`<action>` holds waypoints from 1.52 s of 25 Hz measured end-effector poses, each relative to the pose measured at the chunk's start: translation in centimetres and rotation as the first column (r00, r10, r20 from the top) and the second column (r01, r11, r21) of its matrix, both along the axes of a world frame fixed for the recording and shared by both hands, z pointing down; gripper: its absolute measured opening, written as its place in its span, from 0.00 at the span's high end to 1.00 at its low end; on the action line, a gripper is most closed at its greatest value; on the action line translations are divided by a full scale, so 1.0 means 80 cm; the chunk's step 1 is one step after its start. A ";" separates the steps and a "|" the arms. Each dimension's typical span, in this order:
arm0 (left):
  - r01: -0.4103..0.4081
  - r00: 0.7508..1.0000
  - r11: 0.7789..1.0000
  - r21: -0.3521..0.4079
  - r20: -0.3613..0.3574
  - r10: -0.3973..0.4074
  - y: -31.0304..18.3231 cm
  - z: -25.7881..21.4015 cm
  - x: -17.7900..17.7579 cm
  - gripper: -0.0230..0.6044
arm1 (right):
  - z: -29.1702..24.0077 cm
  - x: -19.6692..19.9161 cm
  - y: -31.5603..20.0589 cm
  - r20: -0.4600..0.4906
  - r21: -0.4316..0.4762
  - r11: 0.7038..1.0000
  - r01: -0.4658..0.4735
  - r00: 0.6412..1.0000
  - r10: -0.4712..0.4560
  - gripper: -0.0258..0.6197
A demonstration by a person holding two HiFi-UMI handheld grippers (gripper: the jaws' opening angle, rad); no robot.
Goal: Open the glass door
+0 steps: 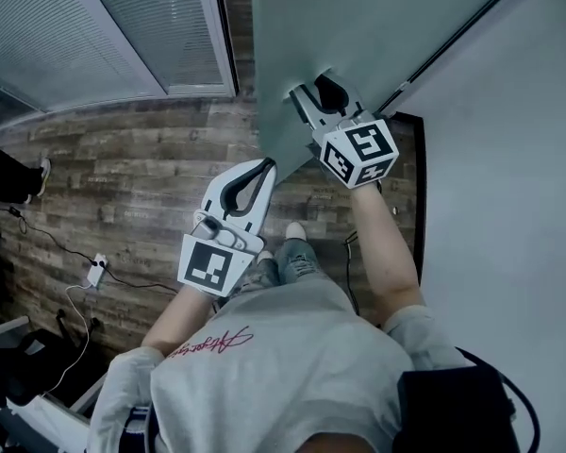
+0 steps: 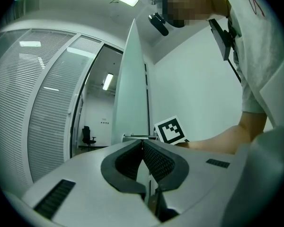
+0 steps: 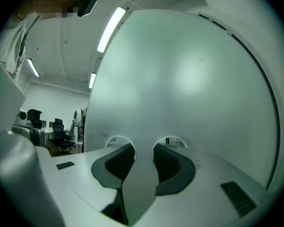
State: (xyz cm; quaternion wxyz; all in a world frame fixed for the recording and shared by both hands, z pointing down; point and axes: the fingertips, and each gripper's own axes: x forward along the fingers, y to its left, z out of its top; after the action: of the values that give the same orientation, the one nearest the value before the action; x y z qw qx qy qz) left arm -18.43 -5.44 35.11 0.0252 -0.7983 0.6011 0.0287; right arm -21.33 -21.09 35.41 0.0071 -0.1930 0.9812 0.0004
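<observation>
One glass door [image 1: 358, 36], frosted, stands half swung, and its top and bottom are cut off in every view. No handle can be made out on it.

There are two grippers, each with one marker cube. The right gripper [image 1: 313, 91] has its fingers spread and nothing between them. Its tips are against the door's face, which fills the right gripper view [image 3: 189, 79]. The left gripper [image 1: 264, 168] is near the door's free edge, with its fingers closed together on nothing [image 2: 143, 143].

To the left of the door, one power strip [image 1: 96, 270] lies on the wooden floor [image 1: 141, 177]. Farther left, only the dark leg and shoe of a second person [image 1: 14, 173] show.
</observation>
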 end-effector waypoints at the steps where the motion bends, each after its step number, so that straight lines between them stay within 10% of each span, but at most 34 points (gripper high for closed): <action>1: -0.019 1.000 1.000 0.001 0.005 0.019 0.001 -0.001 0.008 0.93 | 0.000 0.008 0.005 0.003 0.001 1.000 0.009 1.000 -0.009 0.76; 10: -0.146 0.989 0.989 -0.014 0.036 0.146 0.012 0.005 0.087 0.93 | 0.000 0.078 0.043 0.020 0.005 0.996 0.093 0.995 -0.093 0.76; 38: -0.172 0.984 0.984 -0.034 0.040 0.174 0.073 0.046 0.407 0.93 | 0.029 0.353 0.107 0.031 0.009 0.956 0.292 0.956 -0.292 0.76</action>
State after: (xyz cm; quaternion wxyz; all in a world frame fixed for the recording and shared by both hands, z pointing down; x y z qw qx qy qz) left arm 14.14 0.38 38.75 0.0234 -0.8482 0.5292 0.0047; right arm 6.94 -12.51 37.71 0.0230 -0.0460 0.9987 -0.0016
